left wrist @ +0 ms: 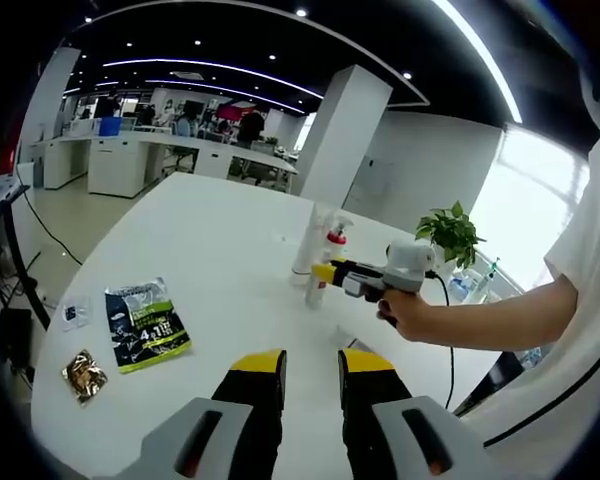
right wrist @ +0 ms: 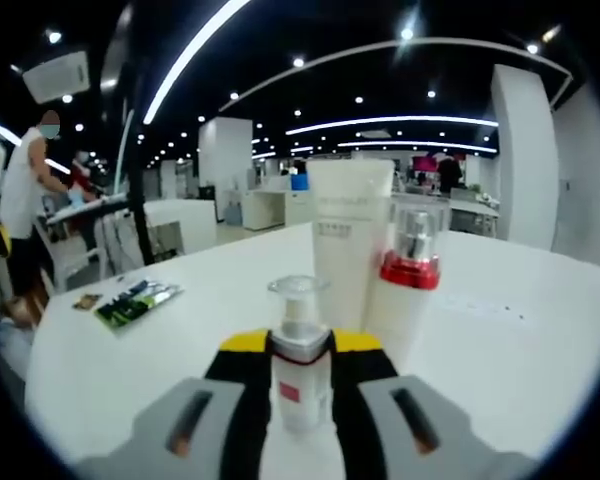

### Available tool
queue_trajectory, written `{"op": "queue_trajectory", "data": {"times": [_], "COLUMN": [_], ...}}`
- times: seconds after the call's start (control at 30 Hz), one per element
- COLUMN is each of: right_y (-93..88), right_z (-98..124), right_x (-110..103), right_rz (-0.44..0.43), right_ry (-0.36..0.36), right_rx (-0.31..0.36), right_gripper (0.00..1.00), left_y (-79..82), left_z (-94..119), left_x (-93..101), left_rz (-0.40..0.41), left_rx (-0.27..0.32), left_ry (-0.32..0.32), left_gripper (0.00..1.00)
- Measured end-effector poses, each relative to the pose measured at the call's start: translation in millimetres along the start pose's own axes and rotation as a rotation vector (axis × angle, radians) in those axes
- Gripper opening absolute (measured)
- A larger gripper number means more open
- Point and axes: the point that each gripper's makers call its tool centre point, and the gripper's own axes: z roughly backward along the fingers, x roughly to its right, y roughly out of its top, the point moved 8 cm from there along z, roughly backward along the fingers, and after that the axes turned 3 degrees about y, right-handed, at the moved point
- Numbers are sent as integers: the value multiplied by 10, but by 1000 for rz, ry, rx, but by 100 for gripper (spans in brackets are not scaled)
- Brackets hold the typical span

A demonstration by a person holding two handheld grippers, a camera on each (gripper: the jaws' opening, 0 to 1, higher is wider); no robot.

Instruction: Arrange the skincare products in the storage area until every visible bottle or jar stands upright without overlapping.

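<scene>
Now you grip small clear bottle (right wrist: 298, 352) in right gripper (right wrist: 300, 375) jaws, upright on counter (right wrist: 500, 330). Left gripper (left wrist: 311, 372) jaws gape empty. Next: release beside white tube (right wrist: 348, 240) at 12 o'clock.

Left gripper (left wrist: 311, 372) hovers over white table (left wrist: 220, 250); right gripper (left wrist: 330, 272) at bottles (left wrist: 320, 250); sachet (left wrist: 145, 323) left.

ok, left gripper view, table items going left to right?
Gold packet → dark snack pouch → white tube → red-collared pump bottle → right gripper with the person's hand → potted plant.
</scene>
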Motion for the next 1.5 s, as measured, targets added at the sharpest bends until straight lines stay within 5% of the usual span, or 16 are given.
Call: {"op": "queue_trajectory", "data": {"times": [0.57,0.7,0.8,1.17,1.5], "right_y": [-24,-127,-123,-318,-306], "right_z": [109,112,144,29,-95], "right_x": [-8,-13,-12,52,43], "right_rz": [14,-12,-38,-3,31], "right_ry": [-11,-12,-19,12,54], "right_rx": [-34,-139,-129,-268,-268], "right_gripper": [21,24,32,29,22], "left_y": [-25,-41,-38,-75,-83], "left_z": [-19,1,19,58,91], "left_x": [55,38,18,-38,-88], "left_rz": [2,2,4,26,50], "left_rx": [9,6,15,25,22], "left_ry": [-8,-8,-4,5,28], "left_gripper": [21,21,21,21,21]}}
